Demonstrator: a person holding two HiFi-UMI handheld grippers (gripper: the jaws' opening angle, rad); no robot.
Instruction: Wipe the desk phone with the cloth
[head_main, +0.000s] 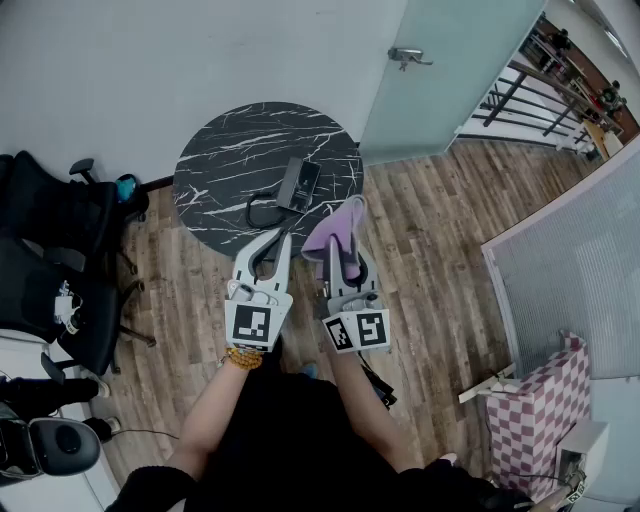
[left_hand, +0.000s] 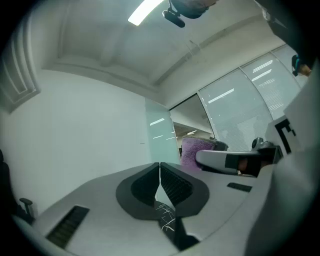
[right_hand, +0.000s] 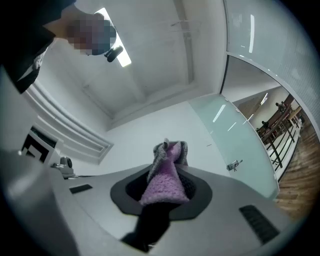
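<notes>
The dark desk phone (head_main: 298, 184) lies on the round black marble table (head_main: 225, 170), its coiled cord looping toward me. Both grippers are held up in front of me, pointing over the table's near edge. My right gripper (head_main: 341, 240) is shut on a purple cloth (head_main: 339, 226), which bunches out between its jaws (right_hand: 167, 172). My left gripper (head_main: 268, 250) is shut with nothing between its pads (left_hand: 159, 182). In the left gripper view the purple cloth (left_hand: 192, 151) and the right gripper's side show to the right.
Black office chairs (head_main: 60, 260) stand left of the table. A frosted glass door (head_main: 450, 70) with a handle is at the back right, railings beyond. A pink checkered seat (head_main: 540, 410) sits at the lower right. Wood floor lies around the table.
</notes>
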